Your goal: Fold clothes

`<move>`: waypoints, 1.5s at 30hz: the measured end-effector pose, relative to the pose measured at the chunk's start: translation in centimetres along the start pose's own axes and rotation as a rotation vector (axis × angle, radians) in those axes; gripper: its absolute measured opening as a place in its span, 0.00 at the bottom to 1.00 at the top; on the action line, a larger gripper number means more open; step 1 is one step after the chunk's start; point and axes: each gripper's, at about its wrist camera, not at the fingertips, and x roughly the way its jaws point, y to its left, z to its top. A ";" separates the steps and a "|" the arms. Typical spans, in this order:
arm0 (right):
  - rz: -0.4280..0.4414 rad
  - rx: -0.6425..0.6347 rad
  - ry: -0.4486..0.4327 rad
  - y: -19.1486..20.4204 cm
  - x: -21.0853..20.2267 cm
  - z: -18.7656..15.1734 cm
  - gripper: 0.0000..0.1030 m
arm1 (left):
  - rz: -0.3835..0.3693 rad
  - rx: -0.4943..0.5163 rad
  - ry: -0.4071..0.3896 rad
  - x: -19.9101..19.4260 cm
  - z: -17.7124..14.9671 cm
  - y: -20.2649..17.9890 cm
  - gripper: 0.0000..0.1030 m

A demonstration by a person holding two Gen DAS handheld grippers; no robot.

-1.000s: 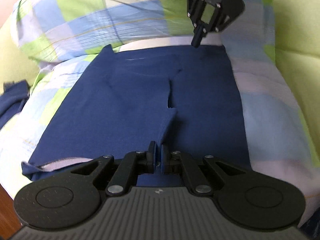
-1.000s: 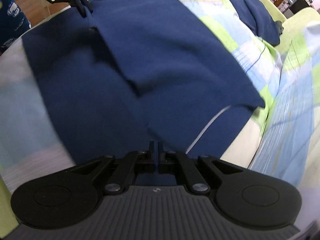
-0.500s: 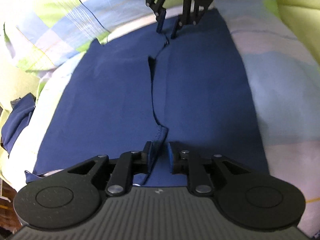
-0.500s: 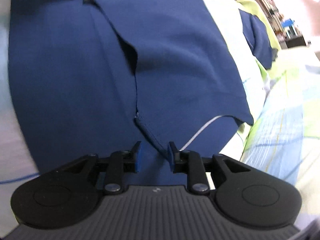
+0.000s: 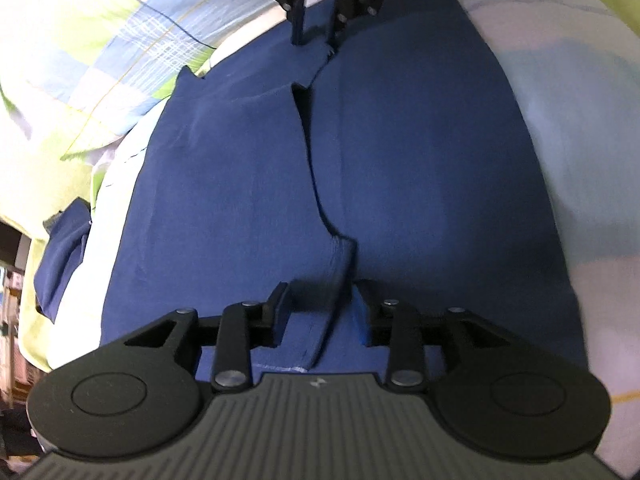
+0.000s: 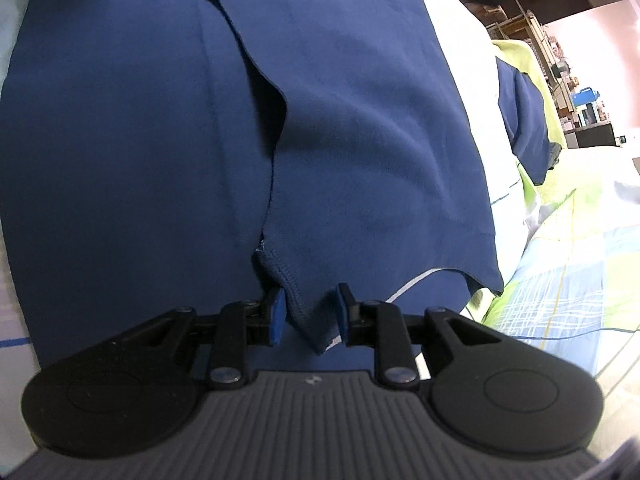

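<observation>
A navy blue garment (image 5: pixel 420 168) lies spread on the checked bedding, with one half folded over along a seam down its middle (image 5: pixel 316 184). My left gripper (image 5: pixel 320 312) is low over the near end of that folded edge. Its jaws are opening, and the hem stands loose between them without being pressed. In the right wrist view my right gripper (image 6: pixel 310 314) is open at the opposite end of the garment (image 6: pixel 380 140). A stitched corner lies slack between its blue pads (image 6: pixel 276 316). The right gripper (image 5: pixel 316 28) also shows at the top of the left wrist view.
A second dark blue garment (image 5: pixel 60 256) lies bunched beside the first, also seen in the right wrist view (image 6: pixel 524 120). Blue, green and white checked bedding (image 5: pixel 100 60) surrounds the cloth. Room furniture (image 6: pixel 560 40) stands far behind.
Both grippers came down onto the garment and laid the lifted fold flat. Both jaws went from shut on the edge to apart, letting the cloth go.
</observation>
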 end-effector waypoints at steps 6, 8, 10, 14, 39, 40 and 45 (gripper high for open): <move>0.018 0.002 -0.004 0.0 0.5 0.5 0.00 | -0.038 -0.055 0.028 0.6 0.3 1.4 0.01; 0.023 0.018 -0.013 -0.3 0.0 0.4 0.00 | -0.062 -0.074 0.020 -0.2 0.3 2.3 0.00; 0.015 0.023 -0.021 -0.7 -0.5 0.3 0.00 | -0.073 -0.024 -0.017 -1.7 0.1 2.4 0.00; 0.010 0.017 -0.027 -1.5 -3.1 -0.1 0.01 | -0.095 0.023 -0.054 -3.8 0.4 2.2 0.00; 0.115 0.018 0.042 3.8 -6.9 -1.6 0.01 | -0.247 0.059 -0.111 -6.4 1.4 -3.5 0.00; 0.118 0.017 0.046 3.9 -6.7 -1.7 0.01 | -0.247 0.064 -0.106 -6.1 1.5 -3.8 0.00; 0.132 0.004 0.058 4.6 -5.3 -1.4 0.02 | -0.253 0.097 -0.075 -4.0 1.3 -5.3 0.00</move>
